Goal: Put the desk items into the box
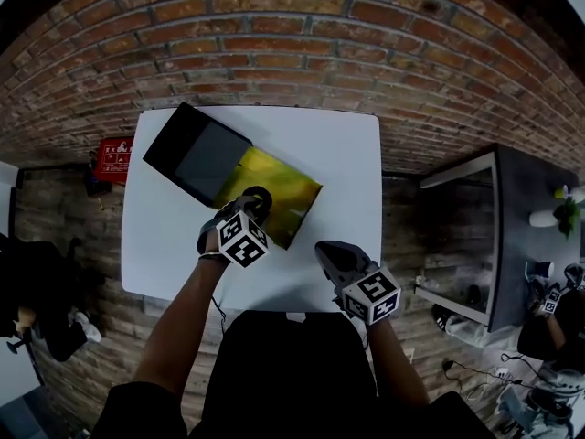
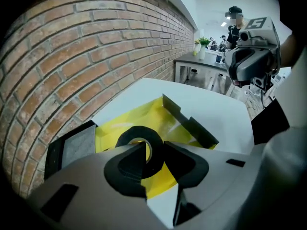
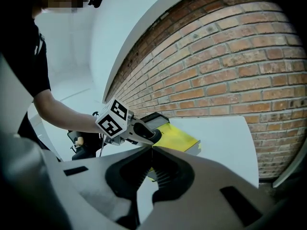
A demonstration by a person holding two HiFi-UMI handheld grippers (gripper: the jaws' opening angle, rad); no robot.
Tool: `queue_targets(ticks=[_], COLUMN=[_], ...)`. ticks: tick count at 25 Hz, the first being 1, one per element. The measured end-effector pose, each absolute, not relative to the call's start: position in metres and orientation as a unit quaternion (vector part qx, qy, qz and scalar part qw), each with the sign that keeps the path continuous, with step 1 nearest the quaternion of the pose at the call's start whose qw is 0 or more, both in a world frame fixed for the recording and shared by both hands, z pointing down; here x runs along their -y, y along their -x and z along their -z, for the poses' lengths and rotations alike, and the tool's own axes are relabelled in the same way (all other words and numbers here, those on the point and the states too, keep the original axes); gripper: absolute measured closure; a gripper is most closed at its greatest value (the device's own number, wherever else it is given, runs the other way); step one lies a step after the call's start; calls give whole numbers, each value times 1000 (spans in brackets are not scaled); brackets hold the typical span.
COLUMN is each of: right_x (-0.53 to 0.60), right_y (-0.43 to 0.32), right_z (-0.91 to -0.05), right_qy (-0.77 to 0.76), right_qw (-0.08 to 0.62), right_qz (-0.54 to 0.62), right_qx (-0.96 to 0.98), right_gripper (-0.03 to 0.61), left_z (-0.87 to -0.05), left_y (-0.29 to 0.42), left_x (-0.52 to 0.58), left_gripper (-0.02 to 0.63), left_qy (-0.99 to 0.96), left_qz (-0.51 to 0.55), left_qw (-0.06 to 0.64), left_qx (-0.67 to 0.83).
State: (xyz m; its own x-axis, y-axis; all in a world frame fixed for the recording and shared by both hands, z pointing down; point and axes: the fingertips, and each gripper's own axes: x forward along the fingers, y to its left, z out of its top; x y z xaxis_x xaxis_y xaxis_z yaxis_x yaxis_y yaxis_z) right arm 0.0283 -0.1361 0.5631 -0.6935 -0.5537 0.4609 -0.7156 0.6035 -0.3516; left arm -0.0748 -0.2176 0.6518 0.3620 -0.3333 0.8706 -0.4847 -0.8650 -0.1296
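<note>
The left gripper point(image 1: 252, 201) pinches the wall of a black roll of tape point(image 2: 144, 131) between its jaws. Straight below it lies the open, yellow-lined cardboard box point(image 1: 291, 188), so the roll hangs over the box's near left part. I can't tell whether it touches the floor. The box's black lid point(image 1: 194, 156) lies at the far left. The right gripper point(image 1: 322, 248), jaws pressed together on nothing, hangs at the near right over the white table point(image 1: 352, 154), apart from the box.

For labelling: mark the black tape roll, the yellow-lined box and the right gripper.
black tape roll point(image 2: 137, 132), left gripper view, top of its ring.
yellow-lined box point(image 1: 279, 190), head view, bare yellow floor.
right gripper point(image 3: 152, 147), right gripper view, where its closed fingers meet.
</note>
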Motion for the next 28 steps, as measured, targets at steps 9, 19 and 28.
queue_targets(ticks=[9, 19, 28], right_x=[133, 135, 134], right_y=[-31, -41, -47], right_z=[-573, -579, -583], right_qy=[-360, -362, -357], right_qw=[163, 170, 173], right_qz=[-272, -277, -280], right_qx=[877, 874, 874], right_gripper=[557, 557, 557], left_z=[-683, -706, -710], left_y=[63, 65, 62], left_x=[233, 234, 237], left_gripper=[486, 485, 485], left_qy=[-814, -797, -795], left_qz=[-536, -563, -566], left_qw=[64, 70, 68], left_qx=[215, 206, 205])
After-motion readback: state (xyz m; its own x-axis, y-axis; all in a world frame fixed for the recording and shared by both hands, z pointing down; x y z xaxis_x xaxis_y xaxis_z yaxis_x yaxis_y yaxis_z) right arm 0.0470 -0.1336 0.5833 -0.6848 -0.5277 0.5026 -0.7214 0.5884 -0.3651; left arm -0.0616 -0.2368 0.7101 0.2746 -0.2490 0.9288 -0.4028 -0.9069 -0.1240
